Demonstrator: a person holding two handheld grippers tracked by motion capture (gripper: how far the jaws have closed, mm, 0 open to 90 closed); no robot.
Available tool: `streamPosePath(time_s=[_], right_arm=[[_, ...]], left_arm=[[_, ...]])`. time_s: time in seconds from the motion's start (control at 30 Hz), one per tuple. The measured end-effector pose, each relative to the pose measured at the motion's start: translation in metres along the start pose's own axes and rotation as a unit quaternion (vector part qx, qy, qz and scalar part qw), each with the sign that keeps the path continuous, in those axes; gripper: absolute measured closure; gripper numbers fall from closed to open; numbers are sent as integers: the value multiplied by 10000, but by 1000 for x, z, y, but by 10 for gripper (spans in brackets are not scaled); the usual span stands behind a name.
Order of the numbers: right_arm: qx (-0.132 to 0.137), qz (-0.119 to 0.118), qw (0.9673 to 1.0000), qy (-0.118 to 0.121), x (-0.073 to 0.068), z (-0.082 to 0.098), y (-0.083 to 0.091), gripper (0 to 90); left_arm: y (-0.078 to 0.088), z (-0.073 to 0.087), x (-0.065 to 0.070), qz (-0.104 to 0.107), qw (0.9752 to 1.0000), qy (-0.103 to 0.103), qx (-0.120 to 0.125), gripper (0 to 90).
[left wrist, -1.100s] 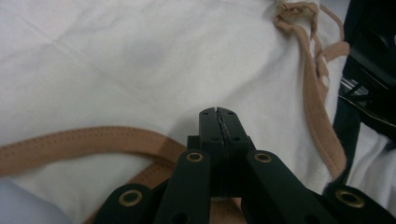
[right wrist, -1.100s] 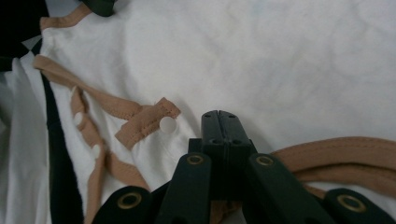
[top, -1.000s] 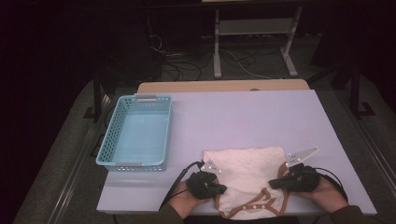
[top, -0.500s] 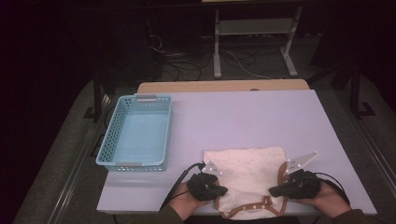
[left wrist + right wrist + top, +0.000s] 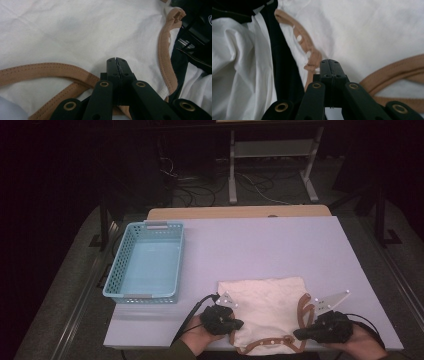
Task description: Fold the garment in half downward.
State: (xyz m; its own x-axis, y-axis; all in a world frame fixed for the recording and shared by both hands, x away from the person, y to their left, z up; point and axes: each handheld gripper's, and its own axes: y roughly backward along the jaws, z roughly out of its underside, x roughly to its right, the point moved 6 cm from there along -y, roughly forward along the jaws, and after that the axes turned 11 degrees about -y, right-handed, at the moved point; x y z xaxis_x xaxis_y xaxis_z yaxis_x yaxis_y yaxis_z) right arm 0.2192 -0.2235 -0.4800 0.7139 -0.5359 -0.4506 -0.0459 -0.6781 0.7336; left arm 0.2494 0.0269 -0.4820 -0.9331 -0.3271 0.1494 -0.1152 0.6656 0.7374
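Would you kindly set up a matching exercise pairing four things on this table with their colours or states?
1. basket
2. cloth bag
3. strap
4. left hand-held gripper

a. tan
b. jaws shut
c. light blue
d. white

Pairs: 1-c, 2-d, 3-a, 4-b

Left gripper (image 5: 235, 324) and right gripper (image 5: 299, 334): black bodies, each topped by a grey three-cornered plate with white dots and trailing a black cable; black jaw links (image 5: 101, 98) carry brass-ringed pivots and small screw holes; an olive sleeve (image 5: 181, 351) sits behind the left gripper
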Motion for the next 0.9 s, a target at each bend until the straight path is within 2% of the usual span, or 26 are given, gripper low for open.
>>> streamPosePath(time_s=[0.1, 0.17, 0.23, 0.4, 0.43, 0.57, 0.7, 0.73, 0.8, 0.87, 0.9], right_arm=[[-48, -11, 10000, 36, -6, 9, 2, 890], [45, 10, 10000, 47, -8, 10, 5, 890], [207, 69, 9998, 11, -6, 7, 7, 889], [373, 182, 9991, -5, 1, -3, 6, 885], [431, 221, 9988, -3, 2, -6, 6, 868], [600, 365, 9975, -52, 8, -15, 7, 743], [731, 532, 9958, -141, 13, -21, 7, 619], [731, 532, 9958, -141, 13, -21, 7, 619], [836, 667, 9942, -136, 17, -25, 8, 528], [918, 763, 9927, -169, 20, -29, 8, 479], [964, 826, 9918, -170, 22, -31, 9, 456]], left_arm=[[0, 0, 0, -1, 10000, 31, 29, 891], [0, -1, 0, -11, 10000, 35, 59, 891], [1, -2, -2, -31, 10000, 30, 87, 890], [5, -3, -6, -124, 9997, 42, 193, 882], [7, -3, -8, -131, 9998, -25, 179, 866], [10, -6, -12, -238, 9993, 27, 286, 798], [17, -11, -21, -431, 9980, 77, 459, 687], [17, -11, -21, -431, 9980, 77, 459, 646], [21, -12, -27, -557, 9972, 59, 490, 603], [23, -13, -31, -610, 9966, 120, 546, 549], [23, -14, -32, -656, 9957, 216, 615, 536]])
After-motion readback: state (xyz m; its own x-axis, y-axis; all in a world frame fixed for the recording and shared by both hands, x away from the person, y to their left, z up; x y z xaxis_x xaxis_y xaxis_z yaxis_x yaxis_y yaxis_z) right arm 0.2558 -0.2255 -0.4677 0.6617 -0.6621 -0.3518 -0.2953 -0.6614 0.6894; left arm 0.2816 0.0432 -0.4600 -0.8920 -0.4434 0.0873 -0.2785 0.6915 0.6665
